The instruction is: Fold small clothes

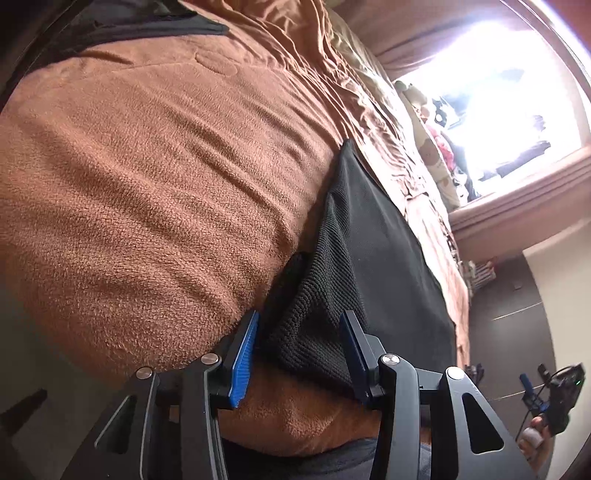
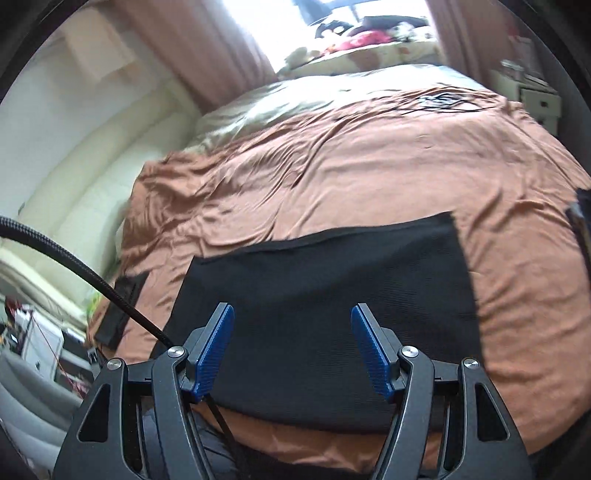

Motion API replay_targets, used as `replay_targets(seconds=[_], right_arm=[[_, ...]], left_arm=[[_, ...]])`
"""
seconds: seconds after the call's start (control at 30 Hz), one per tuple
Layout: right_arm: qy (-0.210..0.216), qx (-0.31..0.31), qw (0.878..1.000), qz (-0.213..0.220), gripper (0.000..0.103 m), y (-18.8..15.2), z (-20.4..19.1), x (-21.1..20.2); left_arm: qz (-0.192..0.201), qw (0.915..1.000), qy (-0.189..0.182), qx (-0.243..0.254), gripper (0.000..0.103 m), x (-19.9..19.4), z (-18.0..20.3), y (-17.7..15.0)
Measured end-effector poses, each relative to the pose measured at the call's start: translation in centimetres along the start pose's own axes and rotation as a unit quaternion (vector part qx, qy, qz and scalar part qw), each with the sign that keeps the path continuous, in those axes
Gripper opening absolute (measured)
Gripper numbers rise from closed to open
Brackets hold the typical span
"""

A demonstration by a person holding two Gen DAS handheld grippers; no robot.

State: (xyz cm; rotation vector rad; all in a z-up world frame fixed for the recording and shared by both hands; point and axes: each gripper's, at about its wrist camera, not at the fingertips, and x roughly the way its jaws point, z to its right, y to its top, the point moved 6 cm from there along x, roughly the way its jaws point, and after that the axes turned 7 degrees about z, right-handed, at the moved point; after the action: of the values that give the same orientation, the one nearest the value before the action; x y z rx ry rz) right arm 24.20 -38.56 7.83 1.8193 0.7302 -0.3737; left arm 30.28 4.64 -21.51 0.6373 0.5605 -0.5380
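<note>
A black knit garment (image 2: pixel 325 280) lies spread flat on a brown bedspread (image 2: pixel 332 162). In the left wrist view the same garment (image 1: pixel 369 266) has its near corner bunched up between the blue pads of my left gripper (image 1: pixel 299 332), which is open and level with the bed surface. My right gripper (image 2: pixel 291 332) is open and empty, hovering just above the near edge of the garment. The right gripper and the hand holding it also show in the left wrist view (image 1: pixel 554 398) at the lower right.
A second dark cloth (image 1: pixel 140 26) lies at the far end of the bed. A black cable (image 2: pixel 92 280) crosses the left side. A dark flat object (image 2: pixel 118 310) sits at the bed's left edge. Pillows (image 2: pixel 369 51) and a bright window are beyond.
</note>
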Motion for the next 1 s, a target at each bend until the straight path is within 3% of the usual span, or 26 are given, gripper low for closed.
replay_targets(seconds=[0.17, 0.37, 0.5, 0.63, 0.77, 1.0], right_arm=[[-0.006, -0.048, 0.998, -0.039, 0.064, -1.0, -2.7, 5.0], [-0.017, -0.1, 0.99, -0.099, 0.064, -2.4, -5.3, 12.1], [-0.031, -0.122, 0.984, -0.13, 0.058, -3.5, -6.1, 16.4], [-0.051, -0.136, 0.976, -0.16, 0.044, -4.8, -6.0, 20.2], [-0.067, -0.13, 0.973, -0.177, 0.037, -5.0, -5.0, 23.4], [-0.08, -0.121, 0.973, -0.178, 0.035, -3.6, -4.9, 27.8]], left_arm=[[0.012, 0.9994, -0.006, -0.03, 0.045, -0.1, -0.5, -0.2], [0.019, 0.9988, 0.002, -0.045, 0.036, -0.4, -1.1, -0.5], [0.02, 0.9983, 0.004, -0.055, 0.03, -0.6, -1.6, -0.8], [0.02, 0.998, 0.008, -0.06, 0.024, -0.6, -1.9, -0.9], [0.02, 0.9976, 0.009, -0.066, 0.018, -0.6, -2.3, -1.1], [0.018, 0.9978, 0.015, -0.062, 0.017, -0.6, -2.1, -1.4]])
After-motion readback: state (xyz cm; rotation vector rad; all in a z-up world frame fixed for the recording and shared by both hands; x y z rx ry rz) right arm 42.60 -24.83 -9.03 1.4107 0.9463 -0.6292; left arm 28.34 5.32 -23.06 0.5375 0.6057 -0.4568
